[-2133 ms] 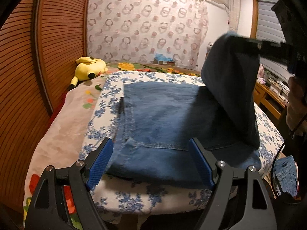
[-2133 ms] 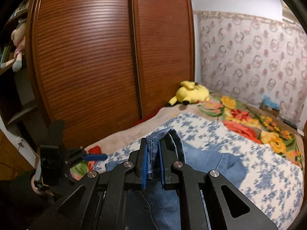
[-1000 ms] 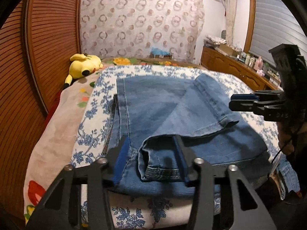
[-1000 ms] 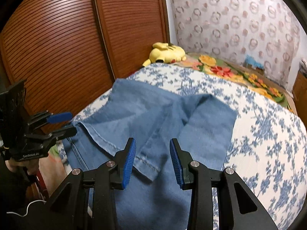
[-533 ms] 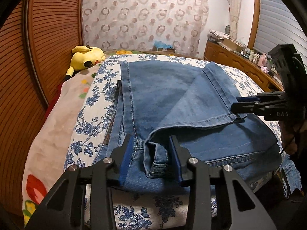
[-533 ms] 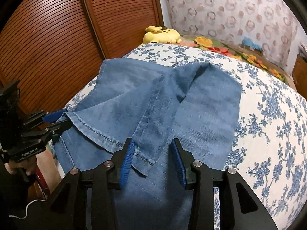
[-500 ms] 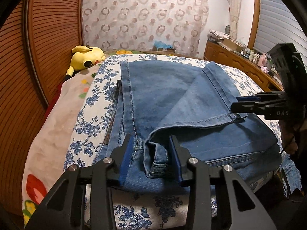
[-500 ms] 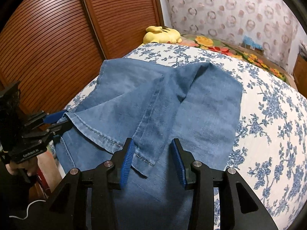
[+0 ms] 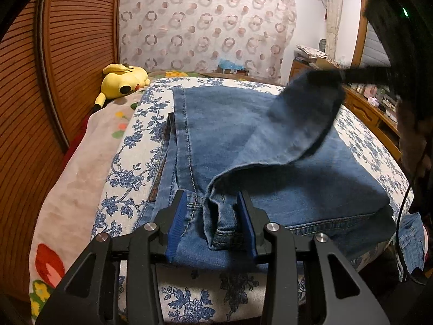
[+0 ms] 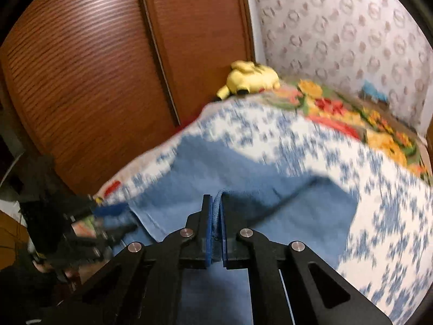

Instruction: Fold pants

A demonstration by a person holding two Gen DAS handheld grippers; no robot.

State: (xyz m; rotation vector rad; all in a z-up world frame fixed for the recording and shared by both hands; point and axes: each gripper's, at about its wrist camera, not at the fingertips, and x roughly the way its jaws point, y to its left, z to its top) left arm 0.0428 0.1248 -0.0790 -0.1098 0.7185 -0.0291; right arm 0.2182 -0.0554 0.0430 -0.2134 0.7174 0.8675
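Note:
Blue denim pants [image 9: 230, 140] lie folded on a bed with a blue-flowered cover [image 9: 127, 168]. My left gripper [image 9: 213, 224] is open at the near edge, its blue pads on either side of a bunched leg hem [image 9: 222, 216]. My right gripper [image 10: 215, 233] is shut on the other end of that leg hem [image 10: 216, 211] and holds it lifted above the pants; it shows blurred at the upper right of the left wrist view [image 9: 308, 103]. The right wrist view is motion-blurred.
A yellow plush toy [image 9: 123, 80] lies at the far left of the bed. A brown slatted wardrobe [image 9: 32, 94] runs along the left side. A wooden dresser [image 9: 370, 113] stands on the right. More denim [image 9: 414, 238] hangs off the near right corner.
My right gripper has shut on the leg hem and lifted it up off the pants. My left gripper has stayed open around the bunched hem at the near edge.

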